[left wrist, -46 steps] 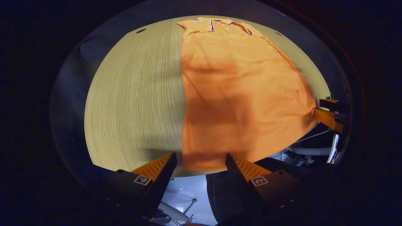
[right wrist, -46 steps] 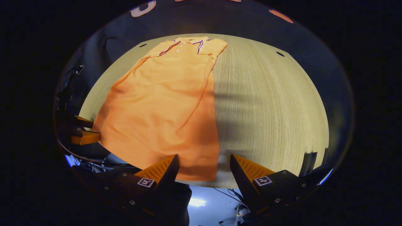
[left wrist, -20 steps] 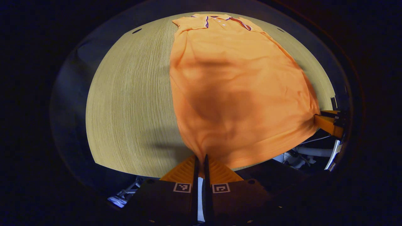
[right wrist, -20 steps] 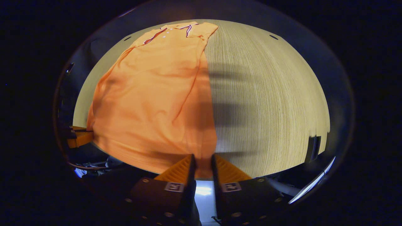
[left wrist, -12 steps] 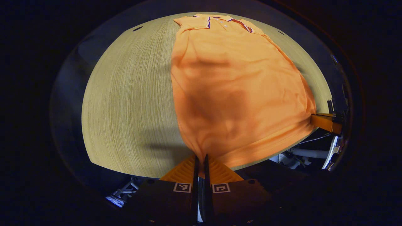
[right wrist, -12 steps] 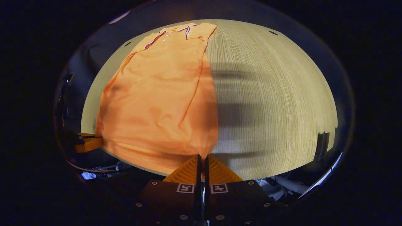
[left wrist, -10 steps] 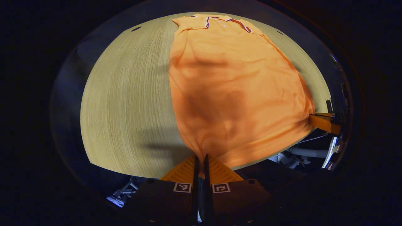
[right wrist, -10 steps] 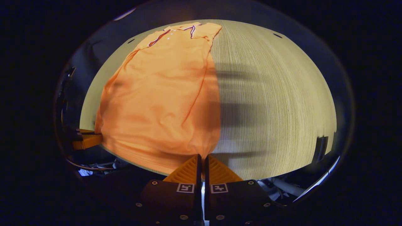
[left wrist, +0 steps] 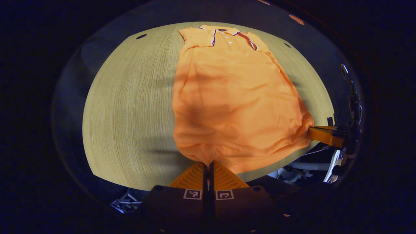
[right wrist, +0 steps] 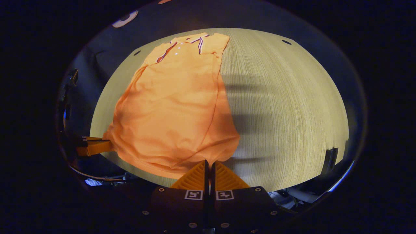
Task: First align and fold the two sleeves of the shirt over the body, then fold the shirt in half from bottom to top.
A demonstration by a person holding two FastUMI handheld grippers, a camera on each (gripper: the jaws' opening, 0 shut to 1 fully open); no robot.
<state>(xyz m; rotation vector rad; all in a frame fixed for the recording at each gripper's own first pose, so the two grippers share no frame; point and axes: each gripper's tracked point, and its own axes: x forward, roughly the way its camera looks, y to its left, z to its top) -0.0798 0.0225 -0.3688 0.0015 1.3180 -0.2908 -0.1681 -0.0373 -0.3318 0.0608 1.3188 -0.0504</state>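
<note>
While both grippers grip its hem, the orange polo shirt (left wrist: 234, 97) lies lengthwise on the pale wood-grain table (left wrist: 130, 107), its collar with dark trim at the top of each view and its bottom edge nearest the cameras. In the left gripper view the shirt runs from top centre down to the lower middle, where the left gripper (left wrist: 208, 167) has its fingers pressed together on the shirt's near left corner; the cloth bunches and lifts slightly into that pinch. At the right edge of the same view the right gripper (left wrist: 313, 133) meets the shirt's other bottom corner. In the right gripper view the shirt fills the left half of the tabletop, collar at upper centre, and the right gripper (right wrist: 209, 166) at bottom centre is clamped on the hem corner, fabric gathered in folds just above its fingers. The left gripper (right wrist: 107, 145) shows at the left edge of that view, touching the far hem corner. Shadows fall across the bare wood to the right of the shirt.
</note>
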